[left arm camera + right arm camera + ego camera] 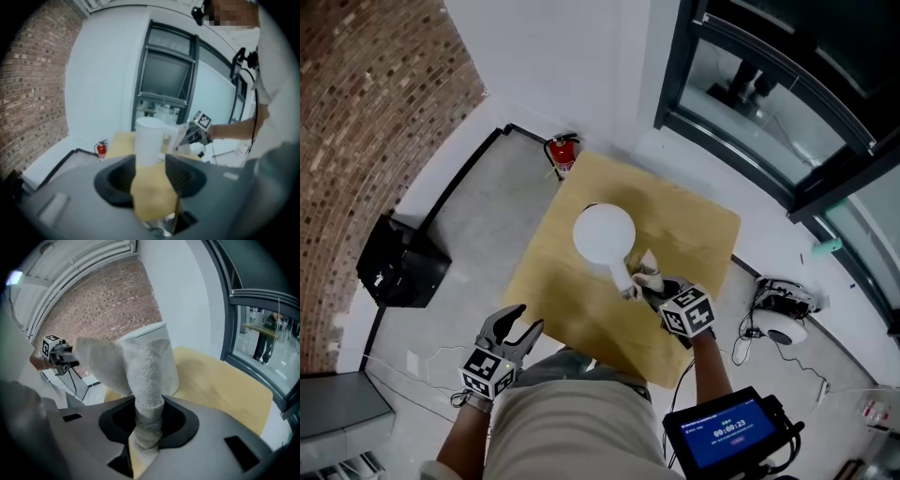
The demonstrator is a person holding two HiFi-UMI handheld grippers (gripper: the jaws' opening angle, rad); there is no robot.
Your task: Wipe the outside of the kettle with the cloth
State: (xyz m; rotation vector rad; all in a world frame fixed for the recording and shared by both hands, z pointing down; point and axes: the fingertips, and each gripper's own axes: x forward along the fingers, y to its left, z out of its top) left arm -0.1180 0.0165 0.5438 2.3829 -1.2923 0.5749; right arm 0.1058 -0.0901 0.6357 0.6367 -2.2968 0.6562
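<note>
The white kettle (pixel 605 234) stands upright near the middle of the wooden table (pixel 694 234), its handle toward me. My right gripper (pixel 654 289) is shut on a white terry cloth (pixel 645 274), right beside the handle. In the right gripper view the cloth (pixel 145 376) rises bunched from the jaws (pixel 149 420) and drapes in front of the kettle (pixel 172 373). Whether it touches I cannot tell. My left gripper (pixel 518 330) hangs open and empty off the table's near-left edge. From its own view (pixel 150 171) the kettle (pixel 149 140) stands well ahead.
On the floor there is a red fire extinguisher (pixel 563 155) past the table's far corner, a black box (pixel 398 262) to the left and a white device with cables (pixel 783 323) to the right. A small screen (pixel 727 433) sits at my right hip. Glass walling runs along the right.
</note>
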